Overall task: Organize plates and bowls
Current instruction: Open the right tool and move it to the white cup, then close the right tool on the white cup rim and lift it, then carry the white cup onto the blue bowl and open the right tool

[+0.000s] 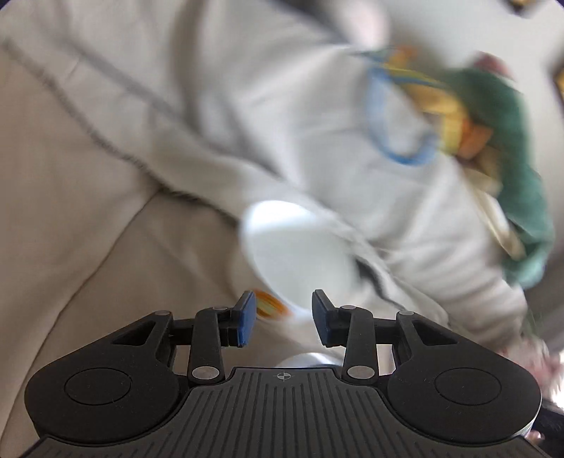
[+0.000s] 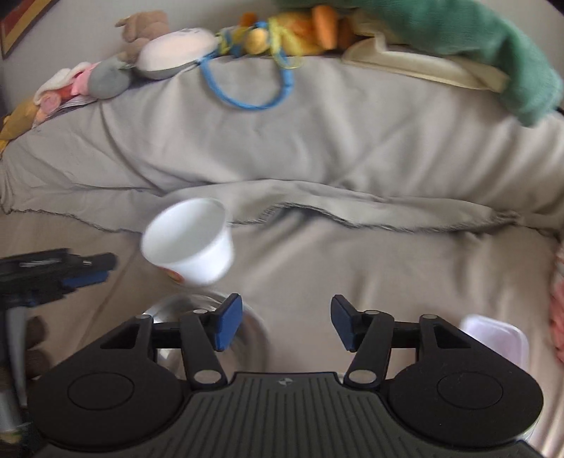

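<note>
So: white cup-like bowl (image 2: 188, 241) is blurred and tipped on its side, mouth up-left, an orange mark near its base; can't tell if it touches the bed sheet (image 2: 352, 274). A steel bowl (image 2: 211, 324) sits just below it, behind your right claw (image 2: 286, 326), which is wide open and empty. Your left claw (image 1: 283, 317) is open too, holding nothing, bowl just ahead of its pads. A clear container (image 2: 500, 338) lies at right. Plush toys (image 2: 282, 31) line the far edge.
</note>
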